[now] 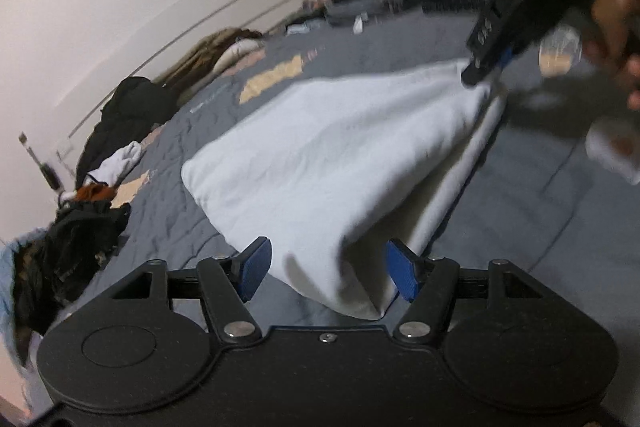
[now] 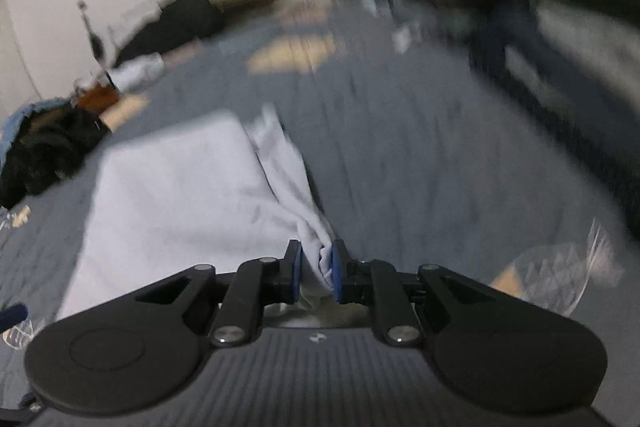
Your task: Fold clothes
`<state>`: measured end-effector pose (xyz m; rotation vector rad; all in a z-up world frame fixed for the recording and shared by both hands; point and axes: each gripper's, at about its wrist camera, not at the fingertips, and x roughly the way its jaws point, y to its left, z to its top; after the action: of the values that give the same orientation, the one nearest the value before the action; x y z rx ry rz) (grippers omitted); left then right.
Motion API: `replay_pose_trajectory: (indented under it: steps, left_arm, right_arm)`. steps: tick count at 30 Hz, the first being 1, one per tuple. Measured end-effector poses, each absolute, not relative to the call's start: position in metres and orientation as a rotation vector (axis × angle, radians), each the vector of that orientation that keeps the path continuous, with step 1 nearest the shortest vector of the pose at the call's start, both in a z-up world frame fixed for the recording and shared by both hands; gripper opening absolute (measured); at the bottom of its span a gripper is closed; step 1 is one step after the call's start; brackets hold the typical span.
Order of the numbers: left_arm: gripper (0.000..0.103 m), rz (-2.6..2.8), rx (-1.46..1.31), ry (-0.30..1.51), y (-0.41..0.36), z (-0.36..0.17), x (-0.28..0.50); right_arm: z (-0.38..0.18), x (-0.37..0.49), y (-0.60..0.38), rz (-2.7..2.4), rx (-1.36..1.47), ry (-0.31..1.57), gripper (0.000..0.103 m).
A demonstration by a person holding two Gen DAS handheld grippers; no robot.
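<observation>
A white garment (image 1: 320, 155) lies partly folded on a grey quilted bedspread (image 1: 520, 219). My left gripper (image 1: 328, 269) is open, its blue pads on either side of the garment's near corner without closing on it. My right gripper (image 2: 316, 267) is shut on a bunched corner of the same white garment (image 2: 176, 195) and holds it lifted. In the left wrist view the right gripper (image 1: 484, 67) shows at the far corner, pinching the cloth. The right wrist view is blurred by motion.
A dark pile of clothes (image 1: 68, 247) and a white sock (image 1: 120, 159) lie at the bed's left edge by the wall. Dark clothing (image 2: 580, 39) lies at the right. A clear plastic bag (image 2: 560, 275) lies near right.
</observation>
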<state>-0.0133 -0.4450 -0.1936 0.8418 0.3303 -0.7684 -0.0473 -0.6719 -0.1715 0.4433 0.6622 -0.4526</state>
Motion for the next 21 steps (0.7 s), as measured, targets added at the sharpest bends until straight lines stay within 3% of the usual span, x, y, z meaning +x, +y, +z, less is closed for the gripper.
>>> replay_pose_trajectory:
  steps: [11,12,13,21]
  left_arm:
    - [0.047,-0.706,1.324,0.154,-0.452,-0.241,-0.025]
    - [0.032,-0.715,1.363,0.146,-0.455,-0.25,-0.024]
    - [0.024,-0.725,1.383,0.148,-0.454,-0.255,-0.023]
    - [0.014,-0.718,1.466,0.12,-0.41,-0.228,-0.019]
  right_arm:
    - [-0.182,-0.047,-0.669,-0.442,0.424,0.682,0.015]
    - [-0.181,-0.047,-0.667,-0.436,0.423,0.685,0.015]
    - [-0.18,-0.048,-0.664,-0.426,0.422,0.688,0.015]
    - [-0.171,-0.054,-0.639,-0.345,0.418,0.715,0.015]
